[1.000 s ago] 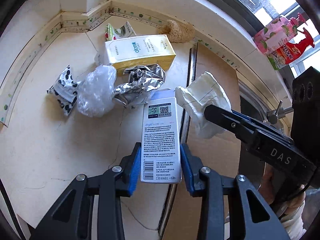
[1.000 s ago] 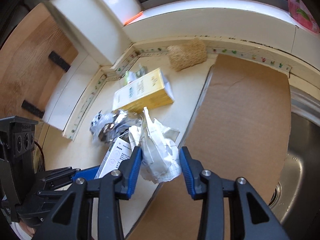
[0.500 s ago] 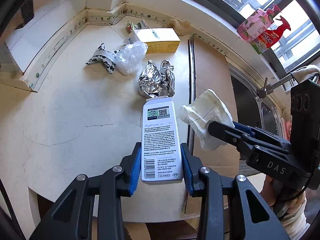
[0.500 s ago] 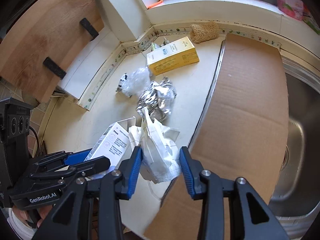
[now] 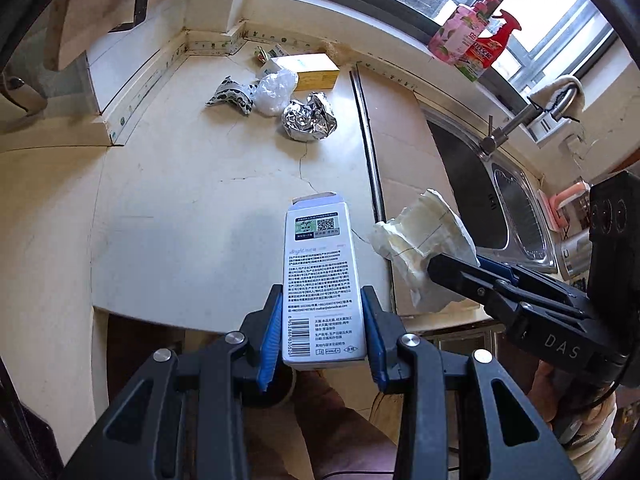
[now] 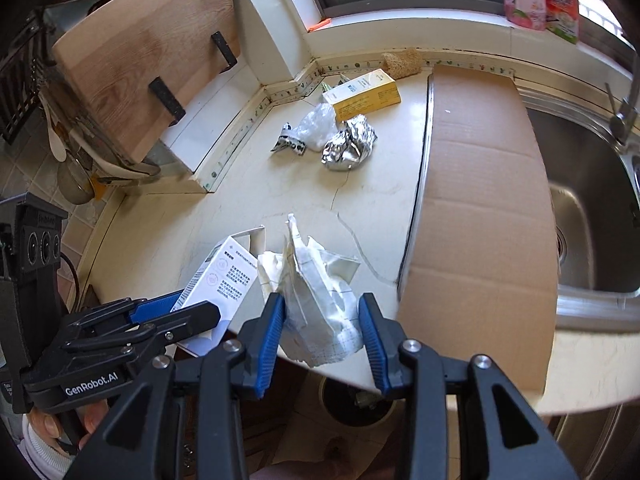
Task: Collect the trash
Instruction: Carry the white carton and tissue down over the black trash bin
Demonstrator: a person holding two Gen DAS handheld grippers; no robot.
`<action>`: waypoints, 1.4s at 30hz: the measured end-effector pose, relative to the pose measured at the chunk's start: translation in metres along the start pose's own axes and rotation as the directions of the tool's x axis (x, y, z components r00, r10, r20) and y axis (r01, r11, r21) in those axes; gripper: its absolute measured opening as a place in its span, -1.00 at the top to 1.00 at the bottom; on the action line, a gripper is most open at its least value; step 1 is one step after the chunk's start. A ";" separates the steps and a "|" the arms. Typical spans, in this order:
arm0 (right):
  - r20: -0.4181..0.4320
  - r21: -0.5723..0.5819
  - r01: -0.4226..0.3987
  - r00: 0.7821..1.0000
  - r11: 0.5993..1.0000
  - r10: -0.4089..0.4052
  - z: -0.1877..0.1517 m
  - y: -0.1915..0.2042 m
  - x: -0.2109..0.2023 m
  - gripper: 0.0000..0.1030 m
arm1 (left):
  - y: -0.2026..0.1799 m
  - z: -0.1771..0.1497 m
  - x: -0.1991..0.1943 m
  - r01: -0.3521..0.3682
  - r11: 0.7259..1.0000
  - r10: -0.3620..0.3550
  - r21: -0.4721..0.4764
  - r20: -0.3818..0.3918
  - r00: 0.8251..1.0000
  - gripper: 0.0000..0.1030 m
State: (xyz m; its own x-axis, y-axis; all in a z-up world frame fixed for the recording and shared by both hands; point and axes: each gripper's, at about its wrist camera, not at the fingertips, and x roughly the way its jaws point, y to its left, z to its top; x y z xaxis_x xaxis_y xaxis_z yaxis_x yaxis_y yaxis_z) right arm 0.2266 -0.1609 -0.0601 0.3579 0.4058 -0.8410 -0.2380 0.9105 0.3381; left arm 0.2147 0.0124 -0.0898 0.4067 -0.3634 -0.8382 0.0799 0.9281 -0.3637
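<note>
The left gripper [image 5: 322, 332] has its blue pads closed tight on the lower end of a white carton [image 5: 322, 280], a flat printed box with a barcode and a QR label. In the left wrist view it stands up through the lower centre of the frame, its top reaching over the front edge of the countertop [image 5: 192, 208]. In the right wrist view the same carton shows at lower left, angled up from between the left gripper's fingers.

The right gripper [image 6: 322, 328] is clamped on a crumpled white paper wad [image 6: 320, 292], squeezed between both blue pads at lower centre of its own view; in the left wrist view that wad sits right of centre, just beside the carton but apart from it.

More trash lies toward the top of both frames: a crushed foil ball [image 6: 350, 144], a clear plastic wad [image 6: 316, 124] touching it, a black-and-white spotted wrapper [image 6: 288, 142] to the left, and a yellow box [image 6: 366, 94] behind them near the wall.

A sheet of cardboard [image 6: 480, 200] covers the counter on the right, next to the steel sink [image 6: 580, 200]. Pink and red bottles [image 5: 472, 40] stand on the windowsill at upper right.
</note>
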 end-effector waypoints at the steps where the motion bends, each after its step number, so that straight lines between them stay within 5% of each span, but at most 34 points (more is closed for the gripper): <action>1: 0.004 0.008 0.006 1.000 1.000 -0.006 -0.008 0.003 -0.003 0.24 | 0.001 -0.006 -0.003 0.005 1.000 -0.005 0.004 -0.002 1.000 0.32; 13: -0.013 0.091 0.048 0.999 0.995 -0.047 -0.093 0.028 -0.025 0.24 | -0.002 -0.075 -0.022 0.024 0.996 -0.019 0.087 -0.060 0.998 0.32; 24: -0.111 0.108 0.051 0.993 0.993 -0.039 -0.135 0.024 -0.016 0.24 | -0.001 -0.120 -0.014 0.008 0.998 0.002 0.070 -0.136 0.991 0.32; 33: -0.228 0.107 0.042 0.973 0.993 -0.017 -0.176 0.001 0.028 0.24 | 0.009 -0.168 0.036 -0.035 0.999 0.040 0.026 -0.224 0.974 0.32; 42: -0.362 0.135 0.071 0.932 0.988 -0.017 -0.231 -0.028 0.104 0.24 | 0.049 -0.214 0.109 -0.071 0.995 0.046 -0.071 -0.306 0.951 0.32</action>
State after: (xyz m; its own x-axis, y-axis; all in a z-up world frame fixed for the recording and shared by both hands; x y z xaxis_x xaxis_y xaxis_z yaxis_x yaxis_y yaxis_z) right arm 0.0621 -0.1628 -0.2543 0.0106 0.3338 -0.9426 -0.0882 0.9393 0.3317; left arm 0.0679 0.0011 -0.2856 0.1120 -0.3275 -0.9382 -0.0145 0.9435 -0.3311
